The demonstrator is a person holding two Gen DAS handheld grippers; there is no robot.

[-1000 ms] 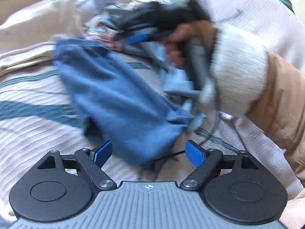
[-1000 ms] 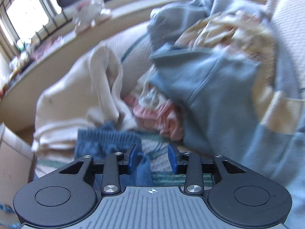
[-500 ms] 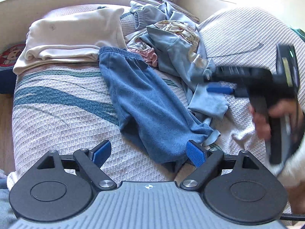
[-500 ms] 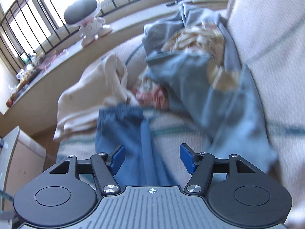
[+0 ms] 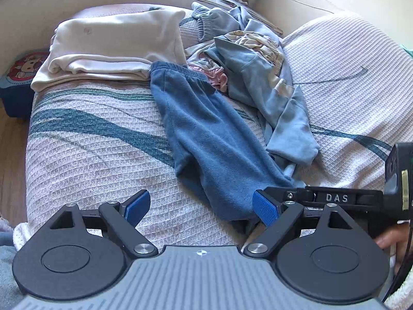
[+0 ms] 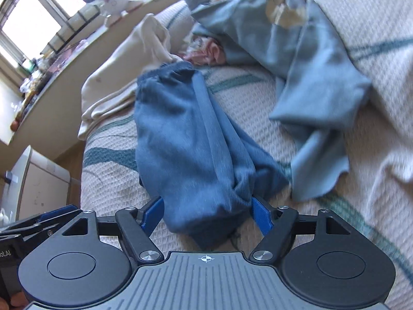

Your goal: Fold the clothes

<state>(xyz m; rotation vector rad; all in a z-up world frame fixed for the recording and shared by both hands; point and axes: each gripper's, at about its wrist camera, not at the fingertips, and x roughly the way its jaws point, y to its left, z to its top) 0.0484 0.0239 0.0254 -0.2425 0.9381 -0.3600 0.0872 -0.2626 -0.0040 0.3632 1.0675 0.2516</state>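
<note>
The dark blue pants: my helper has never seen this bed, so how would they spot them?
On the striped waffle bedspread, look down the middle. The dark blue pants lie lengthwise, waistband toward the folded cream garment. They are darker and fuzzier than the crumpled pale blue top beside them.

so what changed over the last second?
The right tool swung from over the light blue garment down to the near cuff end of the dark blue pants, jaws open astride it, not clamped. The left tool stayed open near that same end. The pants and cream stack lie as before.
</note>
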